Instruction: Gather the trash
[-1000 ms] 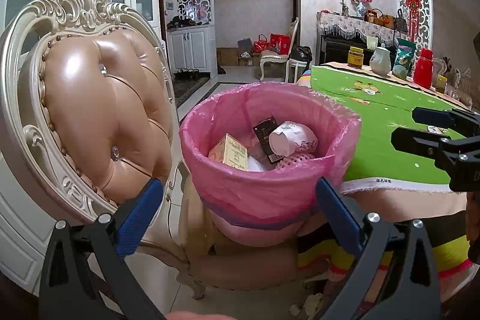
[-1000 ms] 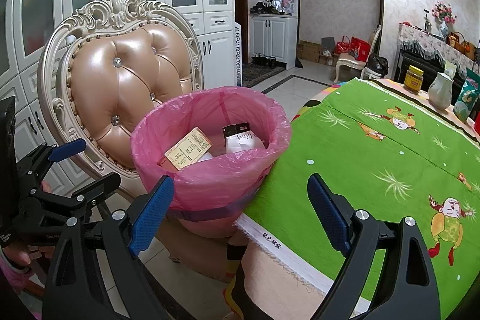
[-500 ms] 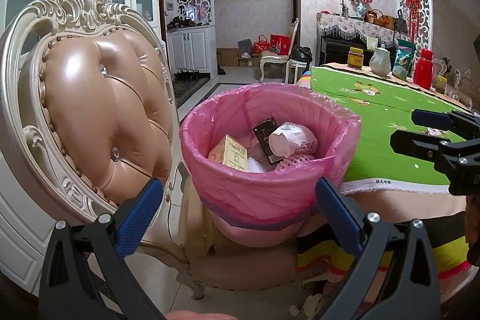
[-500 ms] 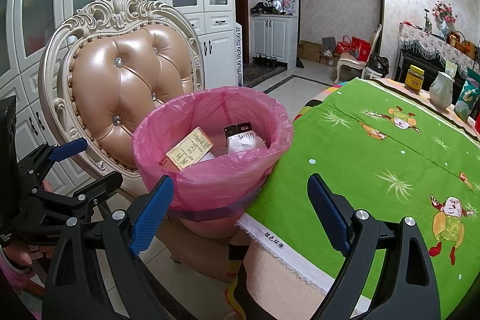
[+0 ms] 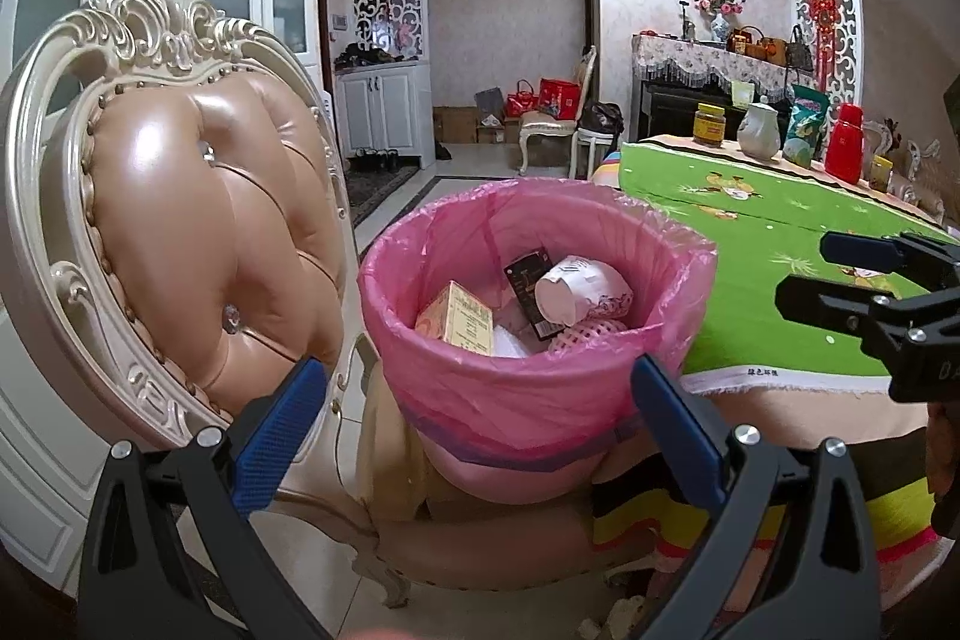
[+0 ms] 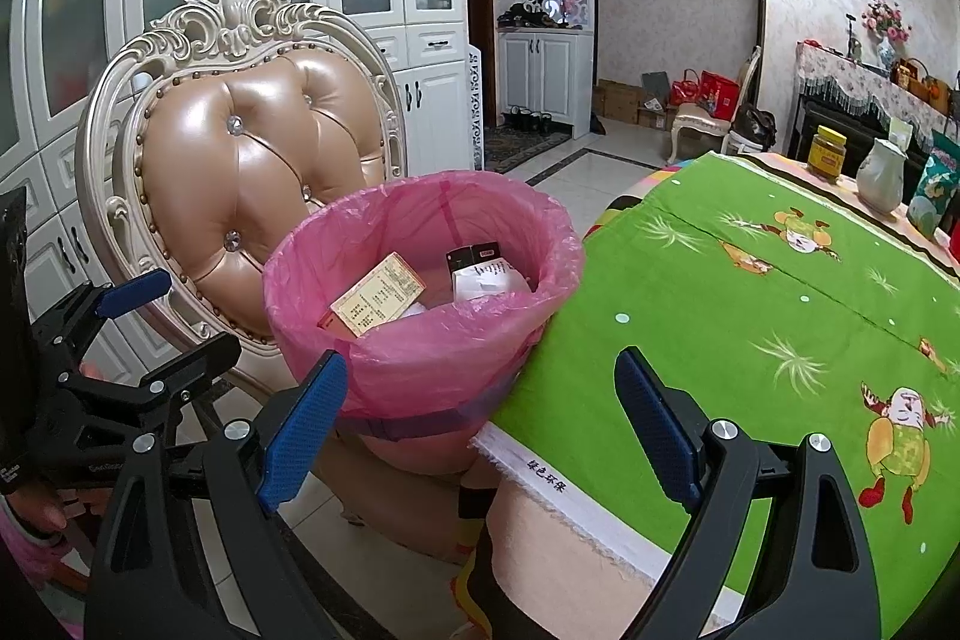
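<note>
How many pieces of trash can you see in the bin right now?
4: yellow box at left, black packet mid-back, white cup at right, pink mesh beneath it. More may be hidden underneath.

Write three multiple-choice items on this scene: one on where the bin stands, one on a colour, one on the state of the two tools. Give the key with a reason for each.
1. Where does the round waste bin with the pink plastic liner stand?
A. on the green tablecloth
B. on the seat of the tan padded chair
C. on the tiled floor

2. What colour is the tall flask at the far end of the table?
A. red
B. blue
C. white

3. How are the left tool and the right tool?
A. both shut on trash
B. left shut on a box
C. both open, holding nothing

Key: 1 B, the bin's base rests on the chair cushion beside the table edge. 2 A, its body is plainly red. 3 C, each tool's blue pads stand wide apart with nothing between them.
</note>
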